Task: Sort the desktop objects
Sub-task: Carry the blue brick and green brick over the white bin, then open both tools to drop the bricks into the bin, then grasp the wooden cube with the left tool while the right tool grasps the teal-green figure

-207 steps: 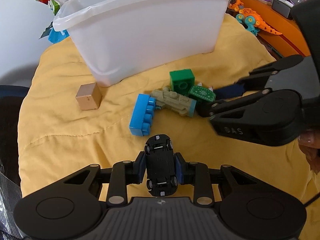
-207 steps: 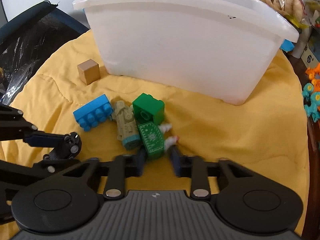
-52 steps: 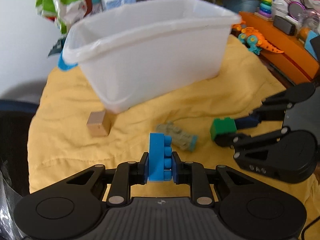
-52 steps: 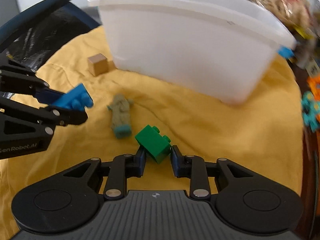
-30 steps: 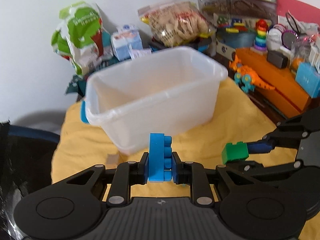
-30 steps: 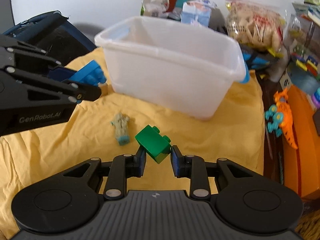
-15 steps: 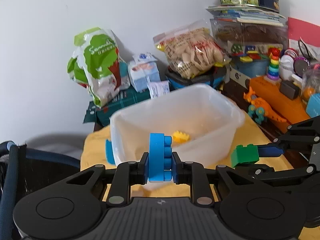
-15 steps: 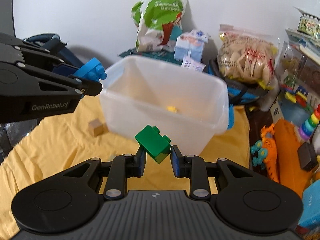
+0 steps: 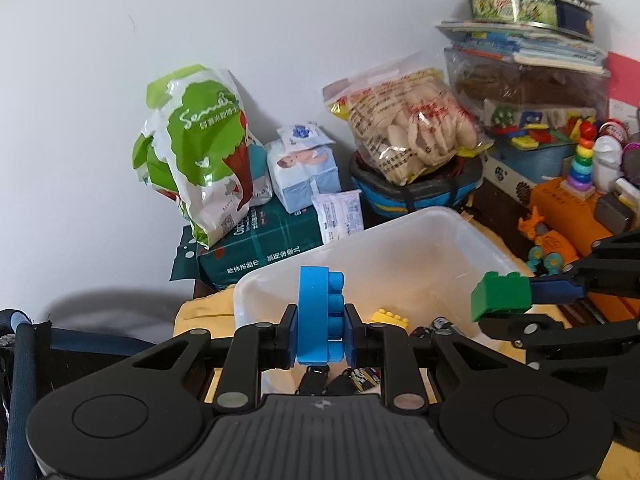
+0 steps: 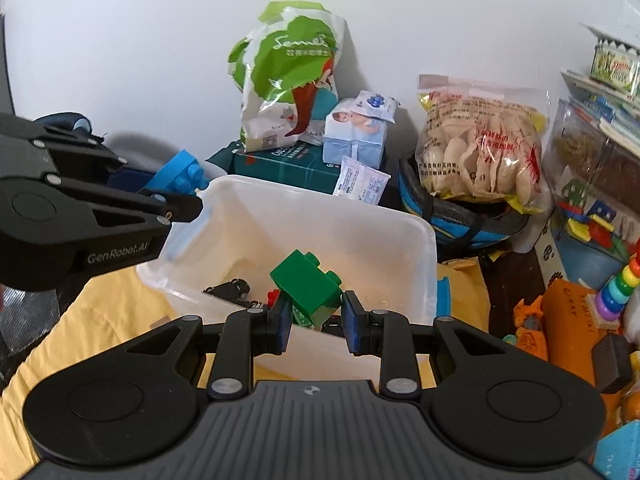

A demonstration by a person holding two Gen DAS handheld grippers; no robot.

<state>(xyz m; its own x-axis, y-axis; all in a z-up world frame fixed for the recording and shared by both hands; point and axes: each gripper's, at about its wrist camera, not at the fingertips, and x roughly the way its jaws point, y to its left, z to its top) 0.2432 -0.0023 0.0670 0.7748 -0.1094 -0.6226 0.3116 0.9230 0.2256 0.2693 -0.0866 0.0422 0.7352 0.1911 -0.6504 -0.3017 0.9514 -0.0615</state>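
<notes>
Bin (image 10: 416,240) mouth open above — snack bags (image 10: 288,80) crowd behind.

Both wrist cameras look forward over the shared white bin (image 9: 472,236) (image 10: 420,240).

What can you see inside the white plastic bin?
Inside the white bin: a yellow brick, a black toy car and something red. The grippers and their bricks cover the rest of the floor.

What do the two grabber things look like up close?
Both are black plastic. The left gripper and the right gripper each have a ribbed grey-black body with two round discs beside it, jointed black bars with silver screw heads, and blue pads on the fingertips. Seen from the right wrist view, the left one has white "GenRobot.AI" lettering on its side. No cables or sleeves show.
</notes>
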